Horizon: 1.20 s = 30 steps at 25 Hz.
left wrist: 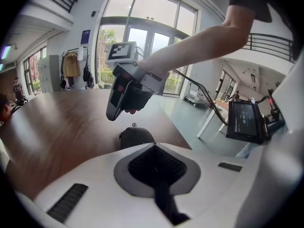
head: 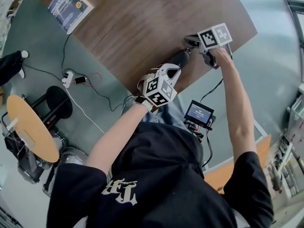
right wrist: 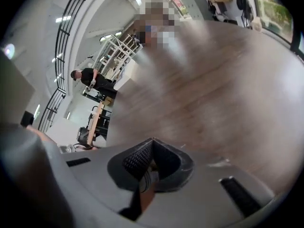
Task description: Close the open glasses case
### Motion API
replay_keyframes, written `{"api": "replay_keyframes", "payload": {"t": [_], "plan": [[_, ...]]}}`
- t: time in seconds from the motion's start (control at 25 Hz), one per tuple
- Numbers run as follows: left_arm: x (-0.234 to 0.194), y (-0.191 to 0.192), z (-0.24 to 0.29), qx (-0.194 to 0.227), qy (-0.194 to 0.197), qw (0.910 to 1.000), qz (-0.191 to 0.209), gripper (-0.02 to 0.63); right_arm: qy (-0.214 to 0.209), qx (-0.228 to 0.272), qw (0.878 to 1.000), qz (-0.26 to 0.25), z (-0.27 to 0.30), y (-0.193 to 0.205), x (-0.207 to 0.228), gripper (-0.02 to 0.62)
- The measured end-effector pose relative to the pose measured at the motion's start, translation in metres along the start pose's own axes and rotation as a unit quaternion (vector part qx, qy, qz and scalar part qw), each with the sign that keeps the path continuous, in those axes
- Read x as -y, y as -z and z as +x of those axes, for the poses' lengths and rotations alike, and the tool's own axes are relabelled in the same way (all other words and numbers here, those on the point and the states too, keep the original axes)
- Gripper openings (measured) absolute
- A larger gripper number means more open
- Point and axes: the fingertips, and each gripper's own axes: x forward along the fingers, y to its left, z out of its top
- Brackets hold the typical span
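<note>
The black glasses case lies on the brown table close to its near edge. In the left gripper view the case shows as a dark rounded shape just beyond my jaws, and it looks closed. My left gripper points at the case's near end, its jaws shut with nothing in them. My right gripper hovers just above the case's far end; the left gripper view shows it hanging over the case. Its own view shows shut jaws over bare wood, with no case in sight.
A printed leaflet lies at the table's far left. The table's edge runs right by the case. On the floor are a power strip with cables, a black stool and a round wooden top. A small monitor hangs near my waist.
</note>
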Motion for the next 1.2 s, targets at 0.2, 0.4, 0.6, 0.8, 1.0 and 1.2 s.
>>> {"api": "replay_keyframes", "payload": {"t": [0.2, 0.4, 0.6, 0.8, 1.0, 1.2], "plan": [[0.001, 0.001, 0.001, -0.002, -0.015, 0.9998, 0.014, 0.006, -0.024, -0.125, 0.991, -0.036, 0.017, 0.017, -0.011, -0.012], [0.002, 0.001, 0.002, -0.002, -0.026, 0.9993, 0.027, 0.006, -0.033, -0.192, 0.979, -0.055, 0.027, 0.025, -0.016, 0.028], [0.003, 0.001, 0.003, -0.004, -0.034, 0.9987, 0.037, 0.006, -0.041, -0.239, 0.969, -0.045, 0.034, 0.031, -0.02, 0.075], [0.004, 0.002, 0.004, -0.007, -0.043, 0.9978, 0.049, 0.006, -0.038, -0.271, 0.962, -0.022, 0.044, 0.03, -0.022, 0.075], [0.006, 0.003, 0.007, -0.014, -0.052, 0.9964, 0.065, 0.006, -0.014, -0.328, 0.945, -0.009, 0.051, 0.042, -0.018, 0.075], [0.01, 0.003, 0.008, -0.02, -0.058, 0.9949, 0.08, 0.006, 0.001, -0.353, 0.935, -0.007, 0.049, 0.046, -0.018, 0.075]]}}
